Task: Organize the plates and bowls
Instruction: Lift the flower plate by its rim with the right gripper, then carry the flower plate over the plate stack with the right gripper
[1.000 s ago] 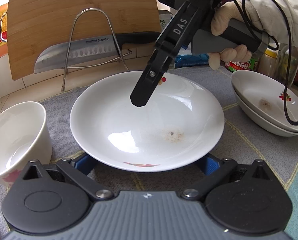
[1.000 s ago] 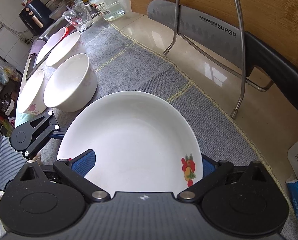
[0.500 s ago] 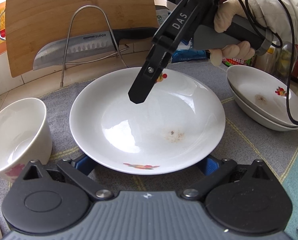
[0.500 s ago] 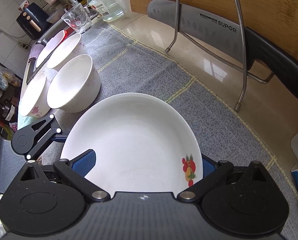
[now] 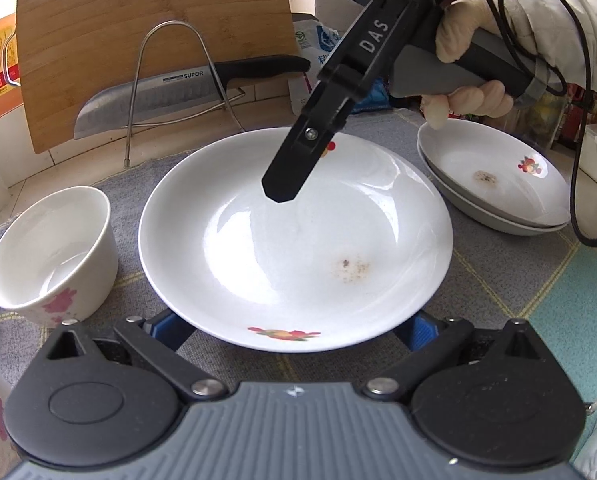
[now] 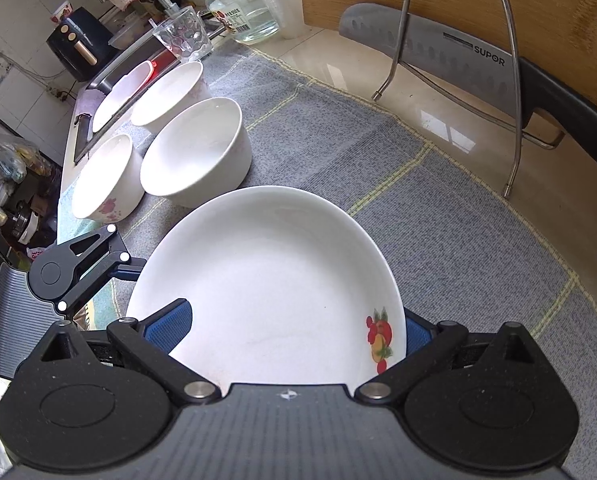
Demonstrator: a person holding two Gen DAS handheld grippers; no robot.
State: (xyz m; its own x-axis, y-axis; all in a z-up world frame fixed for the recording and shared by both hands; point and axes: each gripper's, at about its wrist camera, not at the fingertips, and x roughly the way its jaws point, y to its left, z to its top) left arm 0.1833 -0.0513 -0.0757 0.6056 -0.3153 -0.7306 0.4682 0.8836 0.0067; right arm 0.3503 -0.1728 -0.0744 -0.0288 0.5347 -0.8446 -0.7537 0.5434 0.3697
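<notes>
A white deep plate (image 5: 294,256) with fruit decals hangs just above the grey mat (image 5: 498,264), between both grippers. My left gripper (image 5: 294,328) is open, and its blue pads (image 5: 170,330) peek out from under the near rim. My right gripper (image 6: 292,326) is at the far rim with its jaws wide apart. One finger (image 5: 290,172) lies over the plate's inside (image 6: 266,280); the other is hidden under the rim. A stack of matching plates (image 5: 494,188) sits to the right. White flowered bowls (image 6: 196,152) (image 6: 106,176) stand to the left.
A knife (image 5: 150,100) on a wire rack (image 5: 170,80) leans against a wooden cutting board (image 5: 150,20) at the back. A third bowl (image 6: 170,92), a glass (image 6: 182,36) and a jar (image 6: 242,4) stand near the sink (image 6: 114,96). A person's gloved hand (image 5: 466,40) holds the right gripper.
The plate keeps its place between both grippers while the mat, bowl and plate stack shrink and draw inward in view. The plate and grippers have risen together. The jaws keep the same spread.
</notes>
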